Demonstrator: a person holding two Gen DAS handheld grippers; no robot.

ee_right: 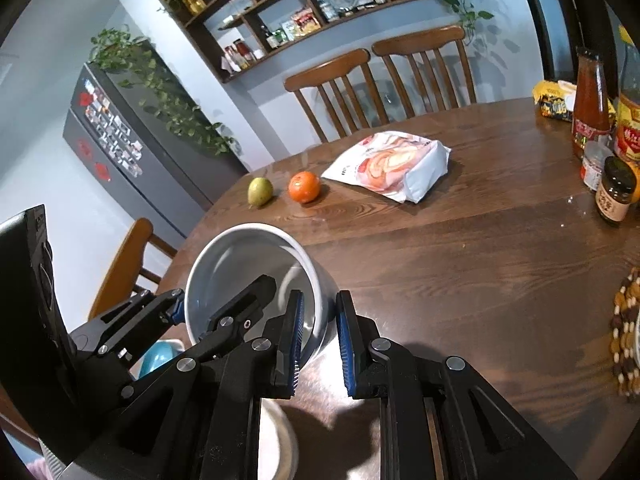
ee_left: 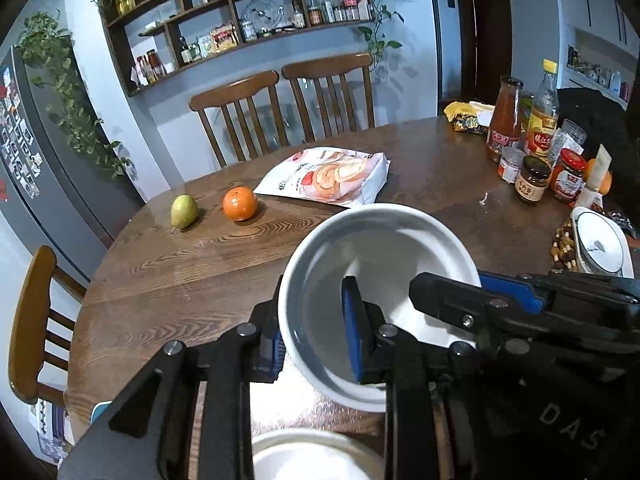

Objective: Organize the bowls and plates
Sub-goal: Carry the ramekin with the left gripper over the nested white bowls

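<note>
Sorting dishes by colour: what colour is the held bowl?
White bowl, greyish in shade; clearest in the left wrist view.

White letters "DAS" are printed on the black body of the right claw (ee_left: 436,292), at the lower right of the left wrist view. Labels on the jars (ee_left: 532,179) and bottles (ee_left: 541,116) beyond it cannot be read.
</note>
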